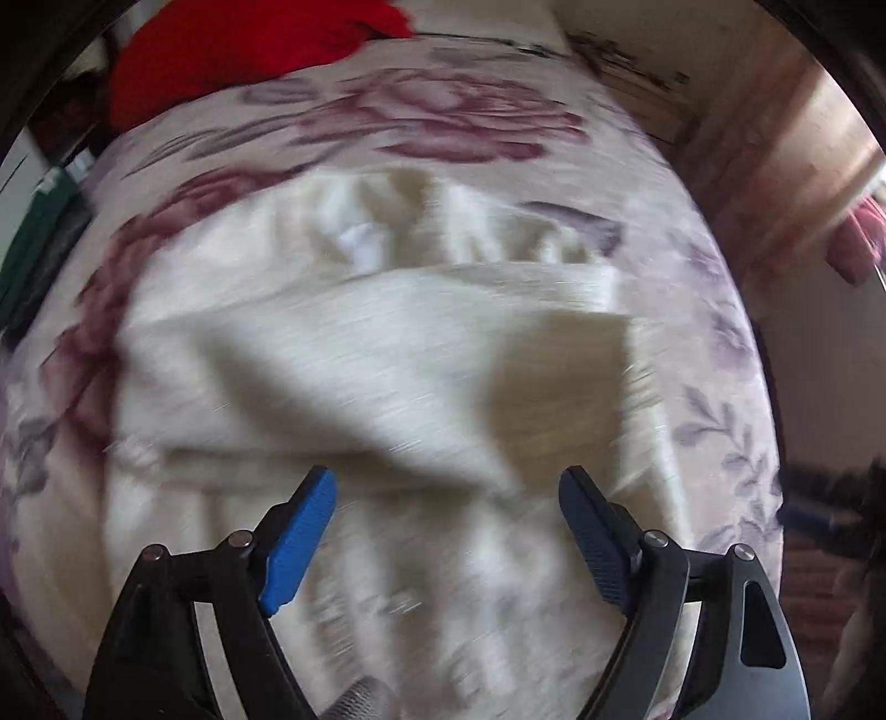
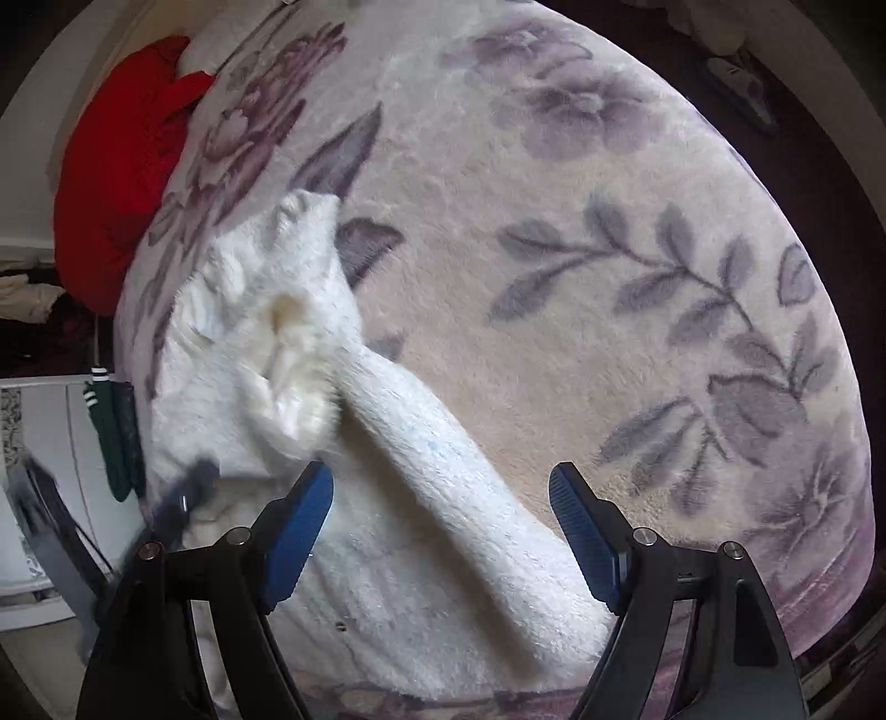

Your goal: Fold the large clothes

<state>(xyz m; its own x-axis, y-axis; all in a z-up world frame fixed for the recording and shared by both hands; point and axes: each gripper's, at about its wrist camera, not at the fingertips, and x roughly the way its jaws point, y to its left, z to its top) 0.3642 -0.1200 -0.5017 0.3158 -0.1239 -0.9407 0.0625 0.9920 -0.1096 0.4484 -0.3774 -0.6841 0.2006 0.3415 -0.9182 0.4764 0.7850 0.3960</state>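
Note:
A fluffy white garment (image 1: 343,354) lies crumpled on a floral blanket (image 1: 443,116). The left wrist view is motion-blurred. My left gripper (image 1: 447,487) is open and empty, just above the garment's near part. In the right wrist view the garment (image 2: 421,498) shows a long sleeve running toward the camera and a bunched body at the left. My right gripper (image 2: 441,482) is open and empty, its jaws on either side of the sleeve, above it. The left gripper shows as a dark blur (image 2: 188,493) at the garment's left edge.
A red cloth (image 1: 232,50) lies at the blanket's far edge, also in the right wrist view (image 2: 116,177). Green and dark clothes (image 2: 113,432) hang off the bed's left side. A wooden headboard (image 1: 764,155) stands at the right. The floral blanket (image 2: 609,249) spreads wide to the right.

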